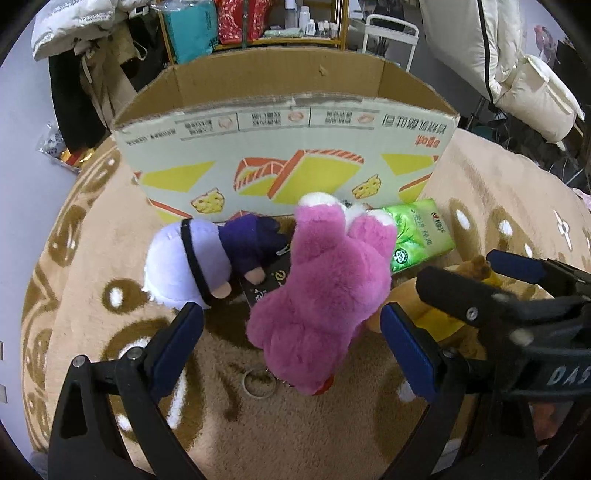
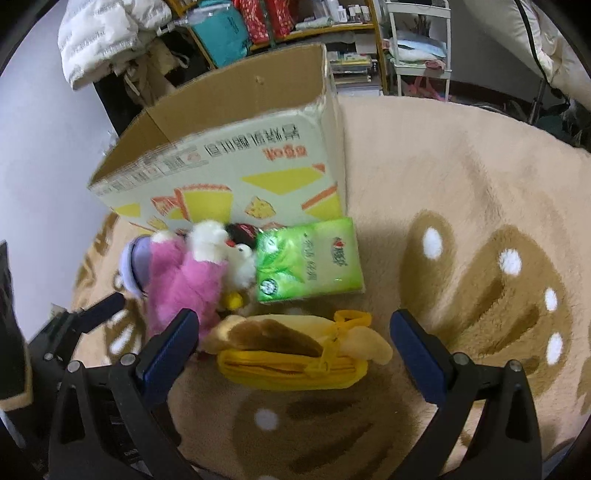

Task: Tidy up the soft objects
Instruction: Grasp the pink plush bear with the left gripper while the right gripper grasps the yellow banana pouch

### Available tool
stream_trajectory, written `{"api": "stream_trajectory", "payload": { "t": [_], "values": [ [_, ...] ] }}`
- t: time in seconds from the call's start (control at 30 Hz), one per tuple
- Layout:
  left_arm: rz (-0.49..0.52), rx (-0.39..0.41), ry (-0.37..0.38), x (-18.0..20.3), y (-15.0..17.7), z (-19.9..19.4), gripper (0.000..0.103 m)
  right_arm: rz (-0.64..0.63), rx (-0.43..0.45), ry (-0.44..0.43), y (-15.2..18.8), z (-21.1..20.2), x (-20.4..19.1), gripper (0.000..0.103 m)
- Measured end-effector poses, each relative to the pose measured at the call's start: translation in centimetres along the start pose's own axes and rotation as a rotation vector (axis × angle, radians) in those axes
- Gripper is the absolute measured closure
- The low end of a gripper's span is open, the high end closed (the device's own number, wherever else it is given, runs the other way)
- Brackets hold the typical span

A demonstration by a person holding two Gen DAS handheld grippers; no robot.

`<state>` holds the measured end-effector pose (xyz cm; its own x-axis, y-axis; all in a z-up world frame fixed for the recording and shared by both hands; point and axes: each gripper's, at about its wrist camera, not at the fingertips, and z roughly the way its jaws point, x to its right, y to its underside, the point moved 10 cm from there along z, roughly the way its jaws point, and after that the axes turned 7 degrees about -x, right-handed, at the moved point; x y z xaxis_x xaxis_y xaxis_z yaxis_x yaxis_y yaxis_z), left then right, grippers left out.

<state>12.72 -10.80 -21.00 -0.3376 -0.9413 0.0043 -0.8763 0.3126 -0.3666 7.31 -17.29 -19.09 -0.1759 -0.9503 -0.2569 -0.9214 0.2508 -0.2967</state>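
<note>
A pink plush bear (image 1: 321,291) lies on the tan blanket, in front of an open cardboard box (image 1: 284,155). My left gripper (image 1: 291,317) is open, its blue fingers either side of the bear's lower half. Left of the bear lies a white and purple plush doll (image 1: 195,258). A green tissue pack (image 1: 417,236) leans by the box's right corner. In the right wrist view my right gripper (image 2: 293,328) is open around a yellow and brown plush pouch (image 2: 295,350). The pink bear (image 2: 184,284), a small white plush (image 2: 242,266) and the tissue pack (image 2: 310,262) lie beyond it.
A metal key ring (image 1: 258,384) lies by the bear's near end, and a dark card (image 1: 269,280) sits under it. The blanket (image 2: 461,206) stretches wide to the right. Shelves with boxes and bottles (image 1: 255,22), hanging coats and a white trolley (image 2: 421,48) stand behind the box.
</note>
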Motion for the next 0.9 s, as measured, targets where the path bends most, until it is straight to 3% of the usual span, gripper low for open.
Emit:
{"api": "stream_trajectory", "payload": {
  "t": [0.13,0.47,0.53,0.6,0.7,0.9],
  "values": [
    [-0.006,-0.024,0.008,0.1,0.1,1.0,0.007,-0.017,-0.027,0.021,0.1,0.9,0.1,0.0],
    [-0.019,-0.048,0.036,0.2,0.0,2.5,0.008,0.035,-0.105,-0.077,0.8,2.5,0.2,0.002],
    [-0.02,-0.048,0.051,0.1,0.1,2.7,0.011,0.036,-0.11,-0.076,0.8,2.5,0.3,0.004],
    [-0.016,-0.051,0.067,0.5,0.1,3.0,0.024,0.039,-0.113,-0.082,0.8,2.4,0.3,0.007],
    [-0.017,-0.056,0.066,0.7,0.2,3.5,0.032,0.028,-0.109,-0.079,0.7,2.3,0.2,0.01],
    [-0.057,-0.063,0.091,0.1,0.4,3.5,0.037,0.037,-0.093,-0.075,0.3,2.3,0.0,0.012]
  ]
}}
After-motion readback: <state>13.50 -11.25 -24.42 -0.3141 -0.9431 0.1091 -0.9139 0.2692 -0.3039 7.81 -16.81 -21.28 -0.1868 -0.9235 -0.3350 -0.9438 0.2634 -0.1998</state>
